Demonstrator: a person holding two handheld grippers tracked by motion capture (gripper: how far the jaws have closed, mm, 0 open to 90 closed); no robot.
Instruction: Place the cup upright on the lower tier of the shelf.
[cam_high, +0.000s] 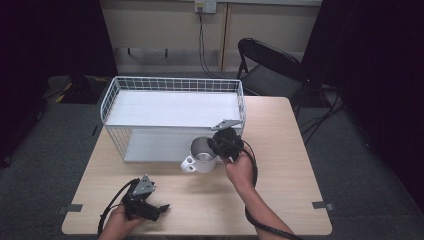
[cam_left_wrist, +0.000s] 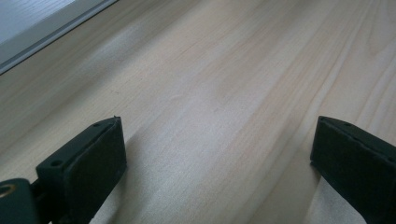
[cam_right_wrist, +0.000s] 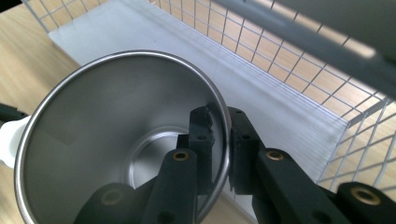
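A steel mug (cam_high: 202, 154) with a white handle (cam_high: 189, 164) hangs just in front of the white wire rack (cam_high: 172, 116). My right gripper (cam_high: 220, 145) is shut on the mug's rim. In the right gripper view one jaw is inside the mug (cam_right_wrist: 116, 135) and the other outside, clamped on the wall, with my right gripper (cam_right_wrist: 219, 140) pointed toward the rack's lower shelf (cam_right_wrist: 261, 93). My left gripper (cam_high: 159, 207) rests low on the table near the front left edge. In the left gripper view my left gripper (cam_left_wrist: 219, 154) is open, with bare wood between its jaws.
The rack has an upper shelf (cam_high: 175, 107) with a wire rim and a lower shelf (cam_high: 150, 145) open at the front. A black folding chair (cam_high: 272, 70) stands behind the wooden table (cam_high: 280, 150). Tape marks (cam_high: 322, 205) sit near the front corners.
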